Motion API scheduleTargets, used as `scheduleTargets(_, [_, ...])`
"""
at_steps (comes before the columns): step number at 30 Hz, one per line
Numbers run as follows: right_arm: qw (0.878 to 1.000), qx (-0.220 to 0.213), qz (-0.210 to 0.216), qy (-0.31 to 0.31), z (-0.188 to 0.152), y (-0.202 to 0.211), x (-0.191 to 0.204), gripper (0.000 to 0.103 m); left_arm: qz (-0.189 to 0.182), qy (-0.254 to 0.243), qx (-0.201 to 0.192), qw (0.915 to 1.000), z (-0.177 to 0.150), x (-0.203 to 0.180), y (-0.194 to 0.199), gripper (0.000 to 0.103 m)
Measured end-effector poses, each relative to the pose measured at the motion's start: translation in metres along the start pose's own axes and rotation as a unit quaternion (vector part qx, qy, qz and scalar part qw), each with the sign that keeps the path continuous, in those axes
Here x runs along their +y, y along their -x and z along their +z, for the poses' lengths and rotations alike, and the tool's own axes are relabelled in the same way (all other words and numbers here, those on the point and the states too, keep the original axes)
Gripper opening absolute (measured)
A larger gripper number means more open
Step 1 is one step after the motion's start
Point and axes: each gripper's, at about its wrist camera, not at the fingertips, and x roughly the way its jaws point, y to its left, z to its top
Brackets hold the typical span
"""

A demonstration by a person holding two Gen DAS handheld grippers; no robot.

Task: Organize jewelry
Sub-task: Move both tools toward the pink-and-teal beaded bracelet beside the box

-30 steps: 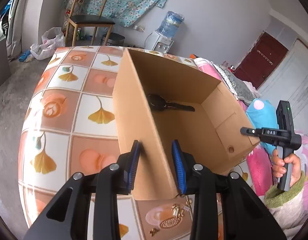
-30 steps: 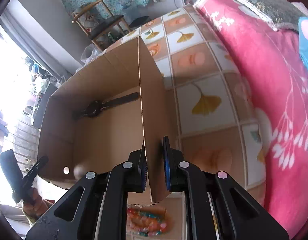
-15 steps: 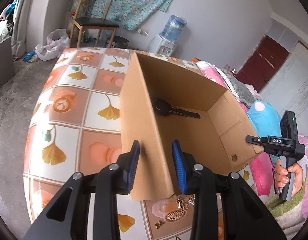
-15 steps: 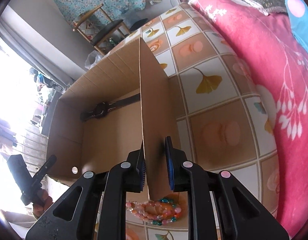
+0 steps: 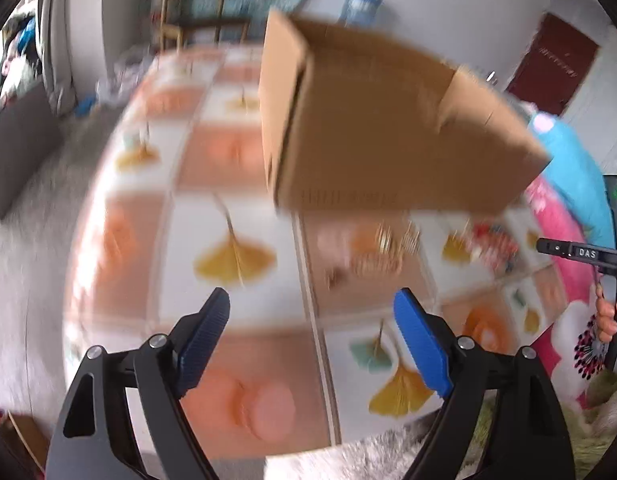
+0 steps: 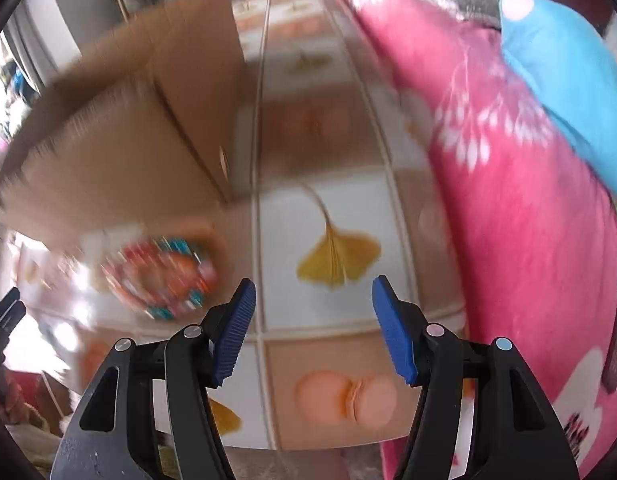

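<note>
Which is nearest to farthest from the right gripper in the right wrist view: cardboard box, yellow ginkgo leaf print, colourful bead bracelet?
From the right gripper:
1. Yellow ginkgo leaf print, just ahead on the tablecloth.
2. Colourful bead bracelet, ahead-left, blurred.
3. Brown cardboard box, farther back on the left.

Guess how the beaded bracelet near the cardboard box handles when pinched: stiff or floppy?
Bead bracelet: probably floppy, since it looks like many separate beads in a loop. Round beads may slip from the pads. Probably light. Blur hides detail.
</note>
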Motion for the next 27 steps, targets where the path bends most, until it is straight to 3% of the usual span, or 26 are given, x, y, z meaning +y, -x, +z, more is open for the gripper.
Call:
scheduleTargets(2, [0.999,0.000,-0.029,0.013,-0.002,-0.008,0.003,0.058,0.013,-0.007,0.002,0.9999,-0.005,-0.005,-0.006,0.083])
scheduleTargets(4, [0.999,-0.010,-0.036,0.029,-0.003,-0.012,0.006,0.068,0.031,-0.023,-0.003,0.9992,-0.005,-0.010,-0.009,0.087])
scheduleTargets(8, [0.997,-0.021,-0.050,0.048,0.001,-0.017,0.006,0.076,0.047,-0.042,0.011,0.9979,-0.008,-0.017,-0.016,0.098])
scheduleTargets(10, [0.997,-0.020,-0.058,0.051,0.003,-0.020,0.004,0.089,0.068,-0.058,0.010,0.9960,-0.009,-0.020,-0.020,0.098])
scheduleTargets(12, [0.997,-0.010,-0.061,0.052,0.004,-0.024,0.001,0.095,0.086,-0.080,0.014,0.9930,-0.011,-0.025,-0.022,0.099])
scheduleTargets(20, [0.999,0.008,-0.030,0.032,0.010,-0.031,-0.012,0.095,0.088,-0.072,0.025,0.9932,-0.008,-0.022,-0.024,0.099])
scheduleTargets(27, [0.998,-0.029,-0.015,0.048,0.007,-0.024,-0.015,0.095,0.091,-0.081,0.049,0.9913,0.002,-0.025,-0.028,0.099])
